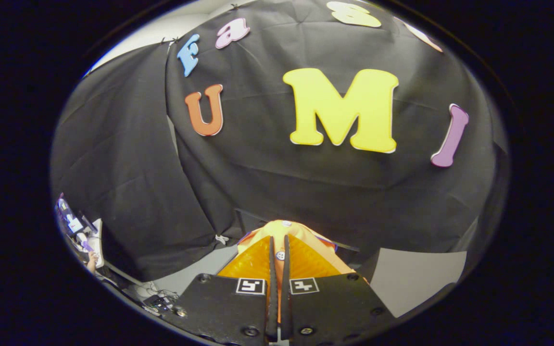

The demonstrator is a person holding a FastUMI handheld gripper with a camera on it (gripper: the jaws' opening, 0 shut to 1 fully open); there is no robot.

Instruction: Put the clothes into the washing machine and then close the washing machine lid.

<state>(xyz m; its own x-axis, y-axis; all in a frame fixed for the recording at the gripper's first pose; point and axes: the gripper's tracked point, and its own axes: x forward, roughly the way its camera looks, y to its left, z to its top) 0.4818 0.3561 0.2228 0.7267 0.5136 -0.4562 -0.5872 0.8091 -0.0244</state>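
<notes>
The hand-held gripper (278,250) has its 2 fingers (272,269) drawn almost together, pinching a piece of orange clothing (301,254) between them. The cloth bunches up just ahead of the fingertips, with a small white button (280,255) showing in the narrow gap and a dark trim along its edges. The garment is held up in the air in front of the booth's black cloth wall (277,182). Below and beyond it lies a pale grey worktop (416,274). Off to the side, a cluttered desk (77,228) stands well apart

Garment (282,235) pinched between tool (278,254) fingers (wall behind).
</notes>
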